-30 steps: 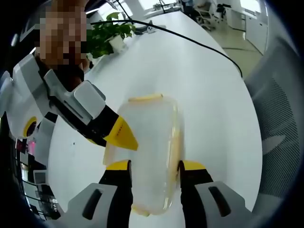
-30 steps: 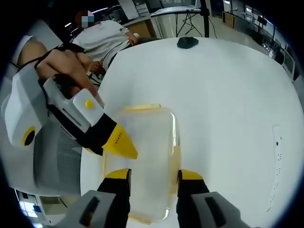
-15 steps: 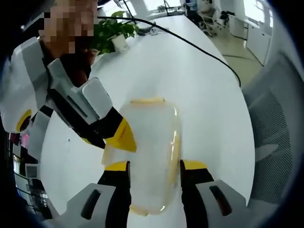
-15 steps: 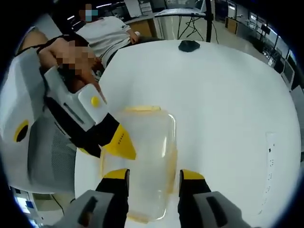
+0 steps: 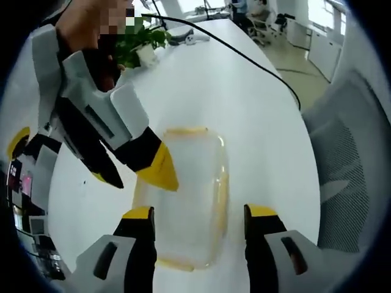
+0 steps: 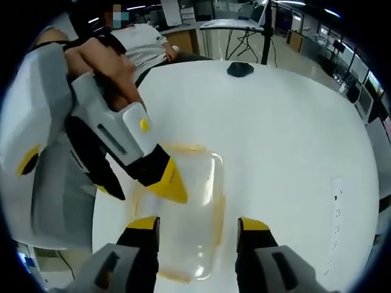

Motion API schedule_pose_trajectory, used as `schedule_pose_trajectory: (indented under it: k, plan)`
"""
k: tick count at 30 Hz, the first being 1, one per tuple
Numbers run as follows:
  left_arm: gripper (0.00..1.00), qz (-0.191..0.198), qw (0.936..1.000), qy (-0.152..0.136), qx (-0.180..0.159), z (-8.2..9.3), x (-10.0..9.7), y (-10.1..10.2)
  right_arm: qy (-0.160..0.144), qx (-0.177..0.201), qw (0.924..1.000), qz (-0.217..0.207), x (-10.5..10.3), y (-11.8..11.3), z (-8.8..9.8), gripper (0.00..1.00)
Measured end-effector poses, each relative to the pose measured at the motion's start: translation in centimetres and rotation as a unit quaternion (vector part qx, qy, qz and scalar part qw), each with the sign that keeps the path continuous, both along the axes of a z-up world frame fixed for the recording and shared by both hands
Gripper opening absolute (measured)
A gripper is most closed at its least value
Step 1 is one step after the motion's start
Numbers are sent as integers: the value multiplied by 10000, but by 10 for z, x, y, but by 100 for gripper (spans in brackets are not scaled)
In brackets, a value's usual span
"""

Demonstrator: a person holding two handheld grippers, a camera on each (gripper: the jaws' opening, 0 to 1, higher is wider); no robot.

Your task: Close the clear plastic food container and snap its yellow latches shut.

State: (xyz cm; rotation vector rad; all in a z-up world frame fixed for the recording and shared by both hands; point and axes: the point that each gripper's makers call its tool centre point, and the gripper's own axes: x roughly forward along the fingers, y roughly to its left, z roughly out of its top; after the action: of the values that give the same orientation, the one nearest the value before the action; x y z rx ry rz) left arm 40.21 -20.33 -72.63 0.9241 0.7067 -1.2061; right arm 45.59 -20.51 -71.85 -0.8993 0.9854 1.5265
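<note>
Clear container (image 5: 183, 204) sits between our two open hand-held grippers (image 5: 198, 223) (image 6: 198, 232), ungripped, so pressing its 3 o'clock latch (image 5: 223, 198) may skid it across the tabletop (image 5: 244, 104).

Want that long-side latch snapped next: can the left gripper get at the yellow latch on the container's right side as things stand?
Probably yes. The left gripper is open, straddling the container; the yellow latch lies bare between its jaws. The right gripper tips are over the opposite edge.
</note>
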Motion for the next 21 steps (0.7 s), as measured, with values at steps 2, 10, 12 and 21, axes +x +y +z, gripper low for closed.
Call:
schedule_pose_trajectory:
  k: [2, 10, 12, 21]
  plan:
    - [59, 3, 10000, 32, 24, 0, -1, 1, -29, 9, 10000, -18, -1, -2, 2, 50]
    - [62, -117, 9998, -22, 151, 1, -2, 6, -227, 146, 9996, -114, -7, -13, 6, 57]
    - [63, -103, 9998, -43, 167, 2, 0, 8, -283, 161, 9994, -113, -9, -17, 8, 57]
    - [64, -90, 9995, -150, 273, 5, 9, 21, -412, 92, 9988, -231, -19, -39, 9, 59]
